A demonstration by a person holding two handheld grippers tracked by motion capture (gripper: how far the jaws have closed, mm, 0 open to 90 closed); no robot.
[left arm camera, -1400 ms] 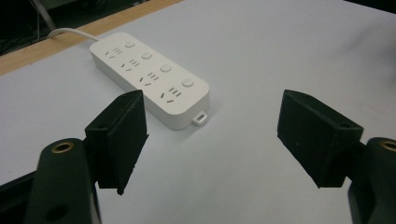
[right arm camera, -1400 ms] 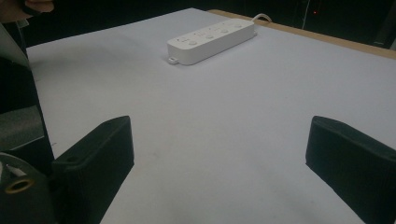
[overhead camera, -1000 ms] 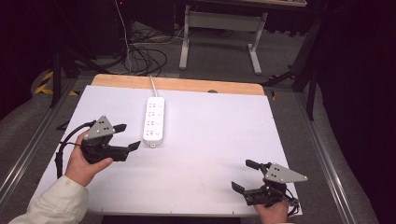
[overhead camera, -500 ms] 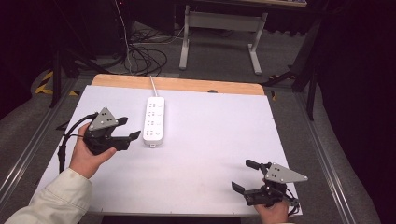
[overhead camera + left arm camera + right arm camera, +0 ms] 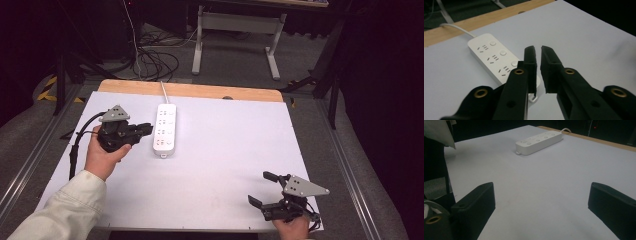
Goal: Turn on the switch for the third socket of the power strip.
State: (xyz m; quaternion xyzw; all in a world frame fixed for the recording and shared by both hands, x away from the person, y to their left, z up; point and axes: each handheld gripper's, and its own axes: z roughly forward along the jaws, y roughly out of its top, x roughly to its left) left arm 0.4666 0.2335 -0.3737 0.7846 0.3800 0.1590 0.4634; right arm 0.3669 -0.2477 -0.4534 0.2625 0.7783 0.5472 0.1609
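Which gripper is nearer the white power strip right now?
Left. The left gripper, its jaws just closed with nothing between them, sits right beside the power strip. The right gripper rests far off at the table's near edge, jaws open.

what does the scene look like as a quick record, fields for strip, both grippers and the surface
power strip: white, flat on the sheet, cord trailing off the far edge
left gripper: beside the strip's left side, jaws have just been closing, nearly together, nothing between them
right gripper: near the table's front right corner, jaws wide apart, empty
surface: white sheet over a wooden table
contact: neither gripper holds the strip
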